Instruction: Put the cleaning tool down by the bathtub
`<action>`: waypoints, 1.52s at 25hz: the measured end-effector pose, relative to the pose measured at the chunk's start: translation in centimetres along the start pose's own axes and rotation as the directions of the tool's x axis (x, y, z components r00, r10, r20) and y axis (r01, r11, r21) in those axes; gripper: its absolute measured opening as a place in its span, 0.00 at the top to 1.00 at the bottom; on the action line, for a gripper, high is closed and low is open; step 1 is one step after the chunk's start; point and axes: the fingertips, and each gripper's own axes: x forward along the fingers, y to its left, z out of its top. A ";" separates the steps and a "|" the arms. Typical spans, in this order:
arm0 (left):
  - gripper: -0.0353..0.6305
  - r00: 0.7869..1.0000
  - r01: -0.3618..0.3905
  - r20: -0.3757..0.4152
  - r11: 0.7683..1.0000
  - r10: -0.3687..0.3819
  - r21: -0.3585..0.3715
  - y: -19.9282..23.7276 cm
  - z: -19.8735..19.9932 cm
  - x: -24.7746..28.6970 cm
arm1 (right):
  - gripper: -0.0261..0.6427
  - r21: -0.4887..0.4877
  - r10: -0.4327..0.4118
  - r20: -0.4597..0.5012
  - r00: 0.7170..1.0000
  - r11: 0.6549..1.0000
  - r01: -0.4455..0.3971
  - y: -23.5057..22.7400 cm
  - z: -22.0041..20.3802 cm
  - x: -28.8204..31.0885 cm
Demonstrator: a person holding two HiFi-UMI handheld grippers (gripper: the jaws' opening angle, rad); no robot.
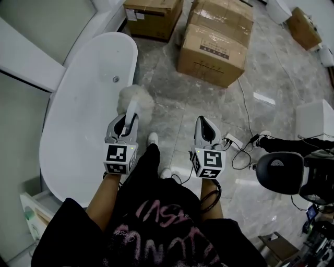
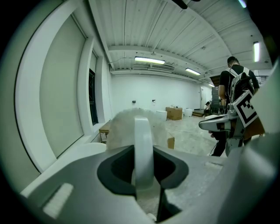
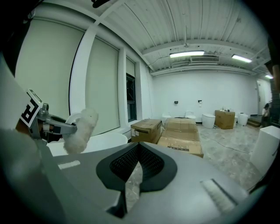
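One duster point(image 1: 136, 100) is clamped by its handle in my left gripper point(image 1: 128, 119). Its long axis points away from me, with the fluffy head over the floor point(image 1: 172, 112) just right of the tub point(image 1: 83, 104). My right gripper point(image 1: 204, 126), jaws together and empty, is farther right.

Bathtub point(image 1: 88, 104) rim partly hidden behind left tool point(image 1: 129, 116); cardboard box point(image 1: 154, 15) cut by top edge; box print unreadable
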 end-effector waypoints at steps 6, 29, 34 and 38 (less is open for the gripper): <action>0.84 1.000 -0.001 -0.021 1.000 0.000 -0.032 2.8 0.4 2.6 | 0.95 0.006 -0.003 -0.024 1.000 1.000 0.004 0.3 0.5 3.6; 0.84 0.995 0.068 -0.061 0.993 -0.074 -0.100 9.1 -0.8 10.3 | 0.95 -0.043 0.005 -0.112 0.994 0.999 -0.010 3.8 2.7 14.7; 0.84 0.994 0.088 -0.063 0.993 -0.093 -0.078 9.3 -0.2 10.9 | 0.95 -0.028 -0.008 -0.116 0.993 1.000 0.005 3.5 2.8 15.2; 0.84 0.990 0.109 -0.076 0.991 -0.115 -0.079 8.9 0.1 11.4 | 0.95 -0.020 -0.012 -0.116 0.993 1.000 0.010 3.2 2.6 15.4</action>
